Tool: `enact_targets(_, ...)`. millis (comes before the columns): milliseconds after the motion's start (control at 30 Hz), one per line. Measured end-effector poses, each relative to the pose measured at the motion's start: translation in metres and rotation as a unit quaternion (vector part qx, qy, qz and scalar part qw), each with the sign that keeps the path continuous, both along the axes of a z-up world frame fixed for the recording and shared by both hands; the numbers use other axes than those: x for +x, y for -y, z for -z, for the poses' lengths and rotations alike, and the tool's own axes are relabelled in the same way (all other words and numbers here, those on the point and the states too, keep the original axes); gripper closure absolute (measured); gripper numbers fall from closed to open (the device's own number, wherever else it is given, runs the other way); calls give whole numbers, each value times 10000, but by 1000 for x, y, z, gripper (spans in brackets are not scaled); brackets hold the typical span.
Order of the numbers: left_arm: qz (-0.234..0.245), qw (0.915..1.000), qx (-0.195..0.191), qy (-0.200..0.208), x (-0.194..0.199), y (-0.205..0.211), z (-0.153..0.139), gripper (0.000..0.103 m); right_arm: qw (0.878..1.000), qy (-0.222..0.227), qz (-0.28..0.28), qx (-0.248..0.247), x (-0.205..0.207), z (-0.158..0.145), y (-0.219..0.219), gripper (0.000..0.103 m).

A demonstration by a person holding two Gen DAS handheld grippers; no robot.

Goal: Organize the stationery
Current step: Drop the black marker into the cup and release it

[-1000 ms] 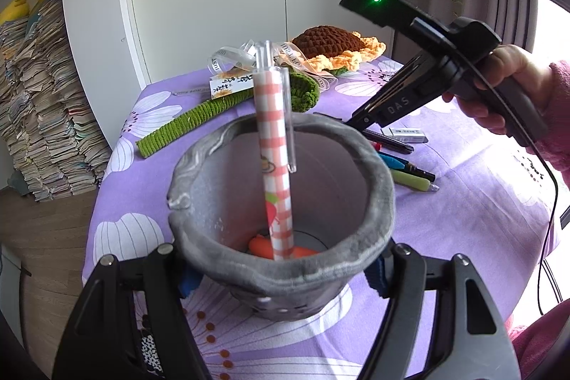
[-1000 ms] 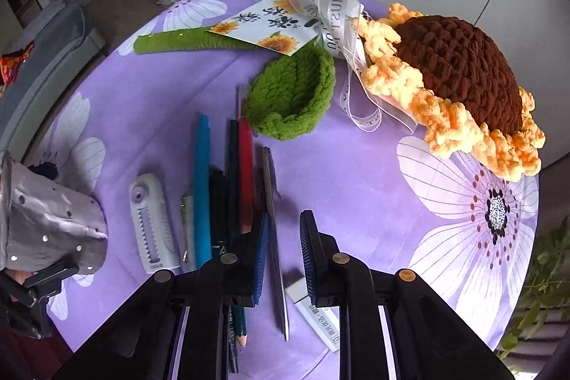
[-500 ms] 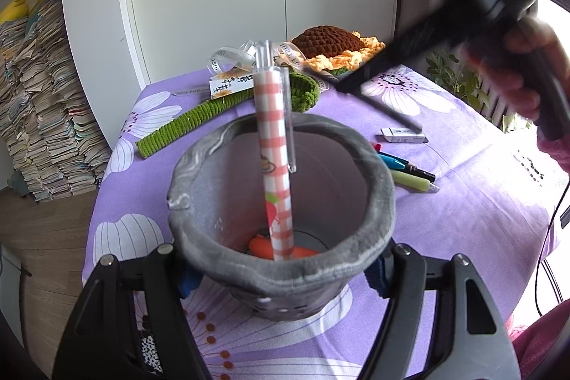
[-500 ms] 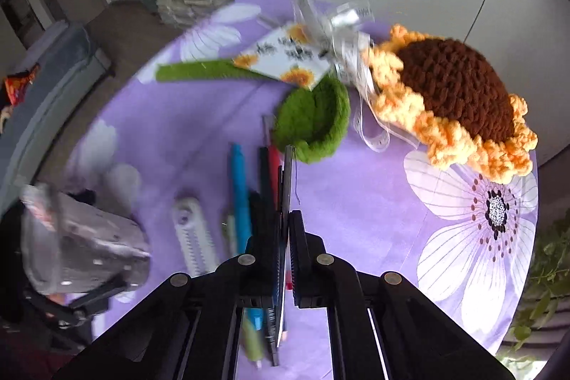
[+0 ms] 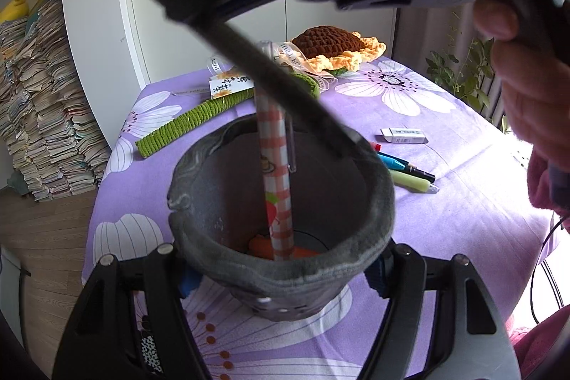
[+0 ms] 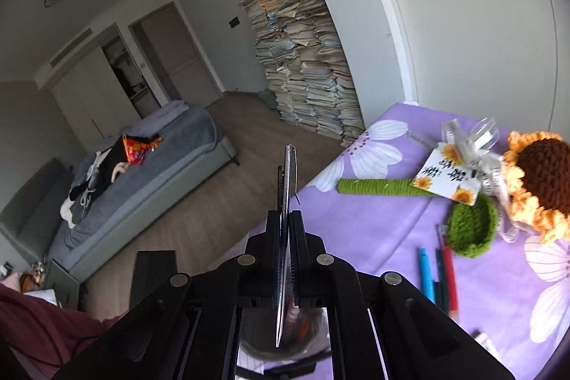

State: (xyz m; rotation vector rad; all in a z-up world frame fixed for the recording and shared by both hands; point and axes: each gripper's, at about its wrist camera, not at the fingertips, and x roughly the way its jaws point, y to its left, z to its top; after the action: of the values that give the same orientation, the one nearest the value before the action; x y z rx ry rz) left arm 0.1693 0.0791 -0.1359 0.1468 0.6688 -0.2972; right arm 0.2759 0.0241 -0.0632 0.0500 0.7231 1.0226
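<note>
My left gripper (image 5: 281, 267) is shut on a grey felt pen holder (image 5: 221, 237) standing on the purple cloth. Inside it stand a pink checked pen (image 5: 276, 166) and something orange at the bottom. My right gripper (image 6: 285, 219) is shut on a slim dark grey pen (image 6: 288, 180). In the left wrist view that pen (image 5: 263, 66) slants down from upper left, and its lower tip rests at the holder's far right rim. Several pens (image 5: 406, 166) and a white eraser (image 5: 404, 135) lie on the cloth to the right of the holder.
A crocheted sunflower (image 5: 331, 41) with green stem (image 5: 185, 123), leaf, ribbon and card lies at the table's far side. The pens show in the right wrist view (image 6: 440, 273) beside the leaf (image 6: 470, 230). A paper stack (image 6: 306, 59) and a bed (image 6: 142, 166) stand beyond the table edge.
My right gripper closed on the dark grey pen on the table, lifted it and swung it over to the pen holder. The left gripper and holder stayed still.
</note>
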Motion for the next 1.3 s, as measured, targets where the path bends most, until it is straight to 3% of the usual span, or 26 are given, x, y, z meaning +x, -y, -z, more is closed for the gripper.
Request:
enact_targets(100,6,10000,1,0,0,0,0,33,9998,-3,-138,145,-7,1,-2,98)
enact_targets(333,23,10000,-23,17,0,0,0,33,9987,470,-207,38,-22,6,-4,98)
enact_targets(800,-26,10000,21,27,1,3,1,33,9994,288,184,-26,-43,8,36,98)
enact_targets(1300,-30,10000,32,23,0,3,0,33,9976,516,203,-409,-58,8,41,98)
